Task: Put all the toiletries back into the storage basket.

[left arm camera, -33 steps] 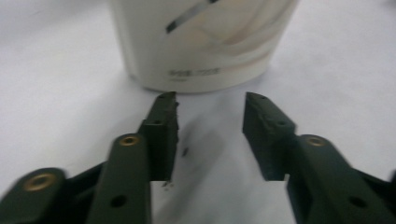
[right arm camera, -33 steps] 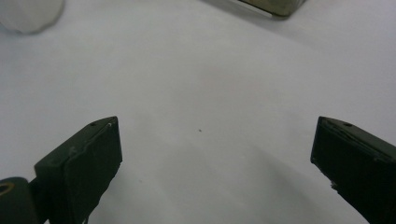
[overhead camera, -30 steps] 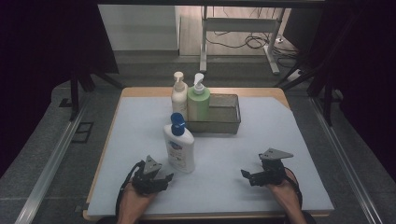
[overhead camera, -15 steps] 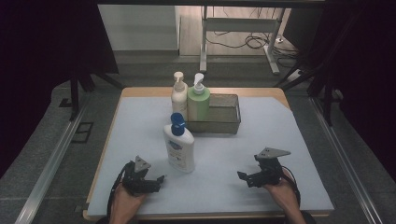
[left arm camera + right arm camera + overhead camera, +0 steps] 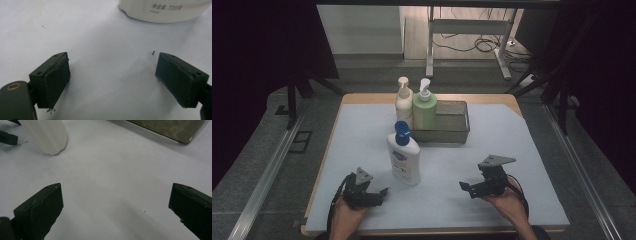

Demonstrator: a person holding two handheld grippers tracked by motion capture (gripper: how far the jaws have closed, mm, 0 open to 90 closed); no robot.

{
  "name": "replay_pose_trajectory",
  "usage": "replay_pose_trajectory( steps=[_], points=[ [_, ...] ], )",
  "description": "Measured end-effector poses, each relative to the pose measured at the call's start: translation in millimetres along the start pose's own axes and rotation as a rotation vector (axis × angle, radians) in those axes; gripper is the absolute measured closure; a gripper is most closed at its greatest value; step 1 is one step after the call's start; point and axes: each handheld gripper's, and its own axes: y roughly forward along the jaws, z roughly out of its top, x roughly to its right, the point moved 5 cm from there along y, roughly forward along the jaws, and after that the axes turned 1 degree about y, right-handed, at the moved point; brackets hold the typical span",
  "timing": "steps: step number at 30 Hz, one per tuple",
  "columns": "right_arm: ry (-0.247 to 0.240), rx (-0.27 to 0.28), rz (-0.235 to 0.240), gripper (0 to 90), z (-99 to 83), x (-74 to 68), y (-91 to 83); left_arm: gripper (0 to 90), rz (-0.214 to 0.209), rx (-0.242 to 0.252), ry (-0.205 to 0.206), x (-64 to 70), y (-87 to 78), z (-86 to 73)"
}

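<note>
A white lotion bottle with a blue cap (image 5: 403, 156) stands upright on the white mat, left of centre. My left gripper (image 5: 381, 192) rests low on the mat just left of and nearer than the bottle, jaws open. In the left gripper view its jaws (image 5: 112, 67) stand wide apart over bare mat, with the bottle's base (image 5: 162, 10) just ahead. My right gripper (image 5: 466, 187) is open near the front right, pointing left. In the right gripper view (image 5: 115, 195) nothing lies between the jaws, and the bottle (image 5: 47, 135) is farther off at upper left.
A metal mesh basket (image 5: 452, 125) stands at the back centre, its corner (image 5: 172, 127) ahead of the right gripper. A green pump bottle (image 5: 424, 111) is at its left end and a cream pump bottle (image 5: 404, 105) is beside that. The mat's front edge is just behind both hands.
My left gripper has drawn back a little to the left and toward the front edge, away from the bottle. The right gripper has shifted slightly left. Both stay open.
</note>
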Motion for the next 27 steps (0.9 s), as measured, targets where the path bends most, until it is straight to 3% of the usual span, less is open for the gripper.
replay_pose_trajectory(
  steps=[9, 17, 19, 27],
  points=[
    [-0.044, 0.006, 0.026, 0.0, 16.6, -13.8, 4.4, 12.3, 0.001, 0.000, 0.000, 0.0, 0.0, 0.0],
    [-0.055, 0.012, 0.080, 0.0, 37.8, -32.3, 12.1, 12.4, 0.002, 0.003, -0.002, 0.2, 0.2, 0.1],
    [-0.079, 0.018, 0.099, 0.0, 46.6, -40.8, 14.3, 12.4, 0.002, 0.000, 0.003, -0.1, 0.0, 0.0],
    [-0.116, 0.039, 0.106, 1.1, 63.9, -57.5, 17.1, 12.4, 0.003, 0.002, 0.000, 0.1, 0.2, 0.1]
  ],
)
